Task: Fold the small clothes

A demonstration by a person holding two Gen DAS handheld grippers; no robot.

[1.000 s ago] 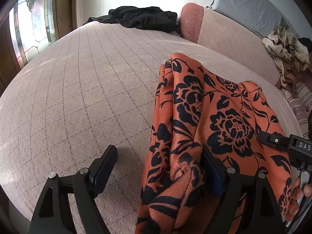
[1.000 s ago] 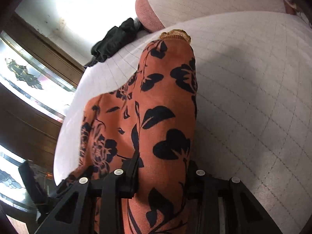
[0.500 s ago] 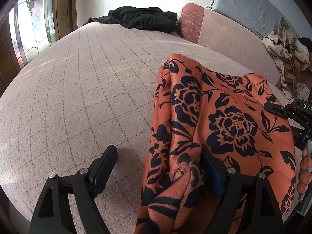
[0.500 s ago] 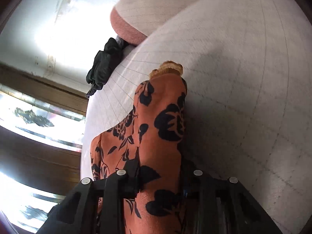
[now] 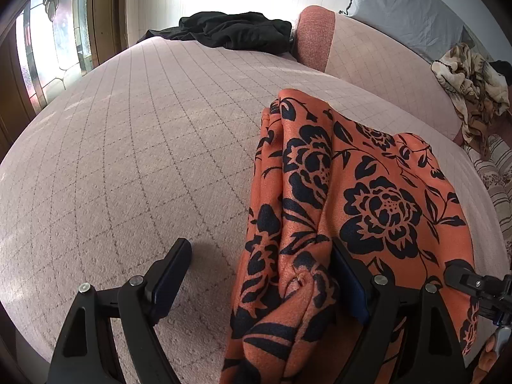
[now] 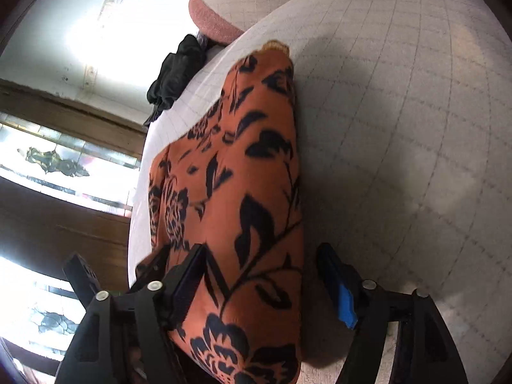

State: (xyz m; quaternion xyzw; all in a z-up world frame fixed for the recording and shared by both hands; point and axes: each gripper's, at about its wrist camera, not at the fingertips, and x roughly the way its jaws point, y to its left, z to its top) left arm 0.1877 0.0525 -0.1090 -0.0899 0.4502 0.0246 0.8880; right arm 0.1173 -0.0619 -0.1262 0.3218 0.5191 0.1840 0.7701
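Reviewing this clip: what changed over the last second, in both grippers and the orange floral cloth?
The right gripper is opening: its fingers, earlier clamped on the orange floral cloth, now stand apart, one clear of it. The cloth lies flatter on the bed cover. The left gripper stayed open, unmoved; the black garment is unchanged.

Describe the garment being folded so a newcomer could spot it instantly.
Start at the pale checked bed cover. On its near right side lies the orange cloth, bunched along its left edge. Its black flower print separates it from the plain black garment far back.
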